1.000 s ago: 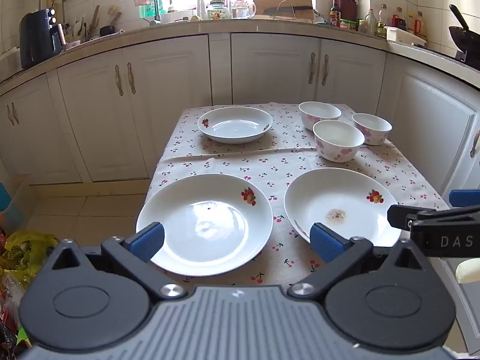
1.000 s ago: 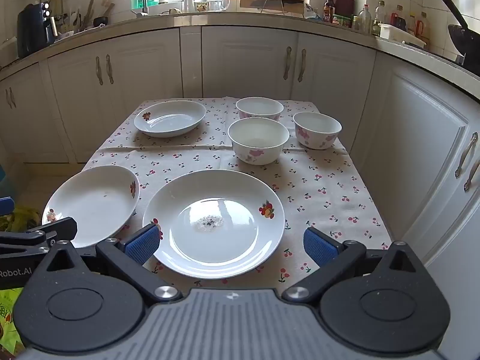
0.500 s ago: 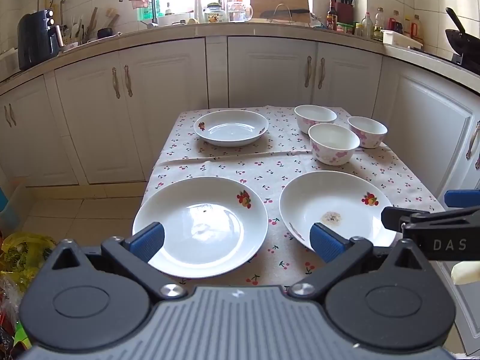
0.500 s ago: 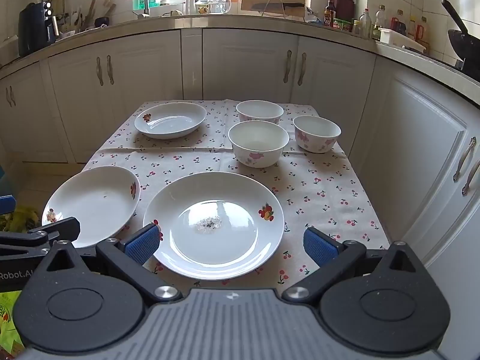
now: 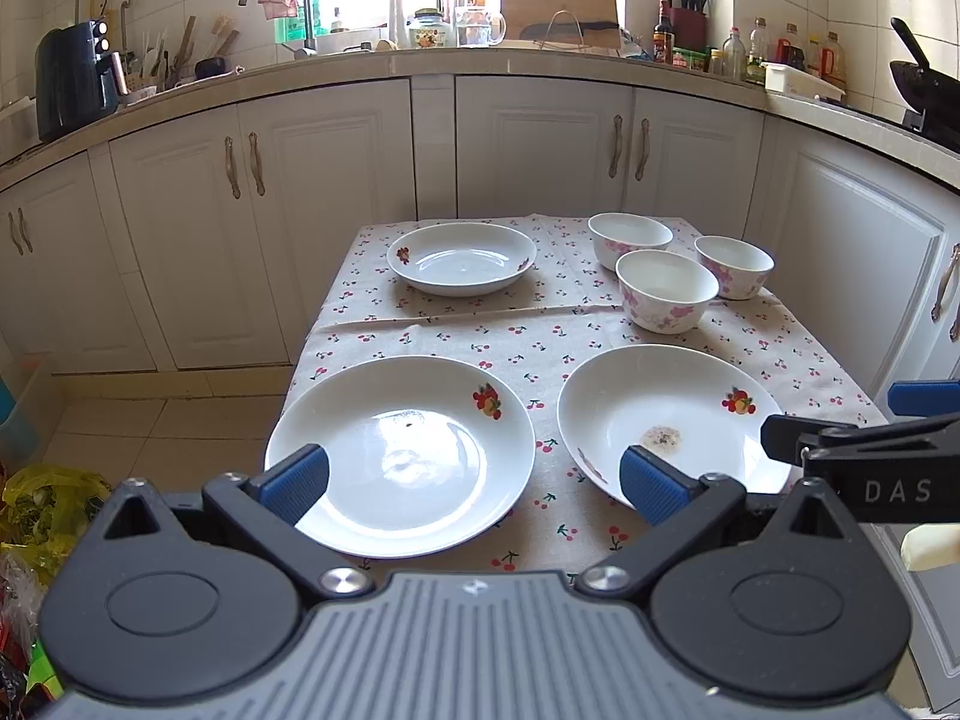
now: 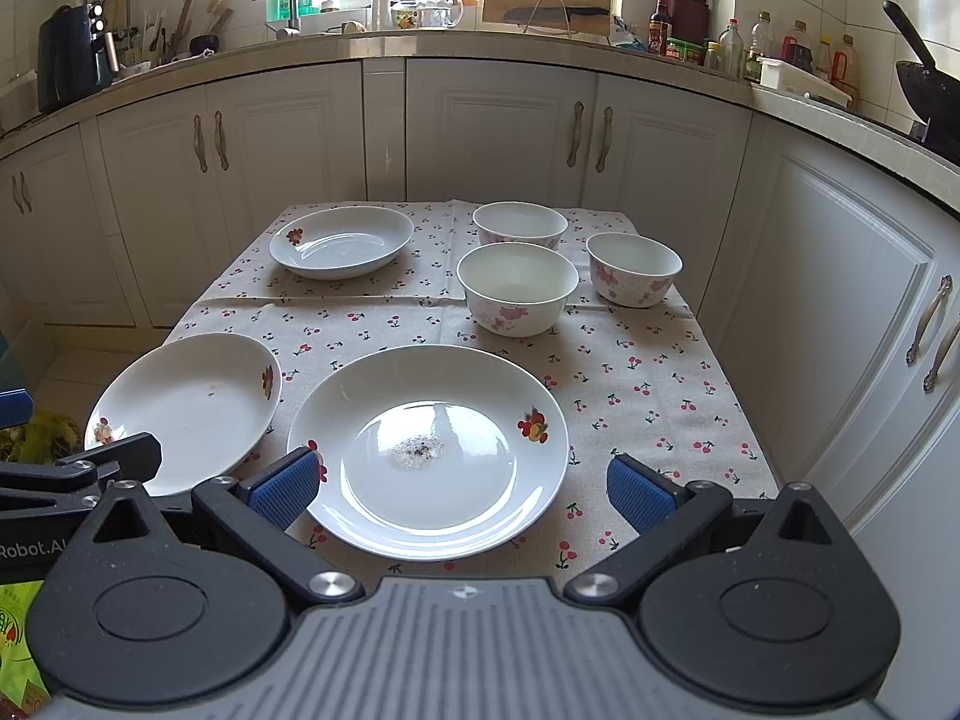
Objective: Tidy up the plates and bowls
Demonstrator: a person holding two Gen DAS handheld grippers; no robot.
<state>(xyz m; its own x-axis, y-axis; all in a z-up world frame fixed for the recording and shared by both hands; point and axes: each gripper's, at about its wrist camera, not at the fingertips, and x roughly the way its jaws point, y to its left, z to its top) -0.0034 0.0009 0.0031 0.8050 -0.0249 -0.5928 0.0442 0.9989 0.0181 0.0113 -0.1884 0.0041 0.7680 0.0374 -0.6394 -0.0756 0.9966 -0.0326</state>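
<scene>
Three white fruit-print plates lie on the cherry-print table: a near-left plate (image 5: 402, 456) (image 6: 186, 408), a near-right plate with crumbs (image 5: 666, 414) (image 6: 429, 450), and a far-left plate (image 5: 462, 258) (image 6: 342, 242). Three floral bowls stand at the far right: the front bowl (image 5: 666, 294) (image 6: 517, 287), the back bowl (image 5: 630, 237) (image 6: 519, 224), the right bowl (image 5: 735, 266) (image 6: 633, 268). My left gripper (image 5: 474, 480) is open and empty at the near-left plate's front edge. My right gripper (image 6: 462, 489) is open and empty before the crumbed plate.
The table (image 6: 648, 384) stands against white cabinets (image 6: 498, 138) under a cluttered counter. Cabinets also run along the right (image 6: 840, 300). Bags lie on the floor at left (image 5: 36, 510). The right gripper's side shows in the left wrist view (image 5: 870, 456).
Both grippers have pulled back slightly and risen a little; the dishes sit lower in view. Nothing on the table has moved. Both jaws stay open.
</scene>
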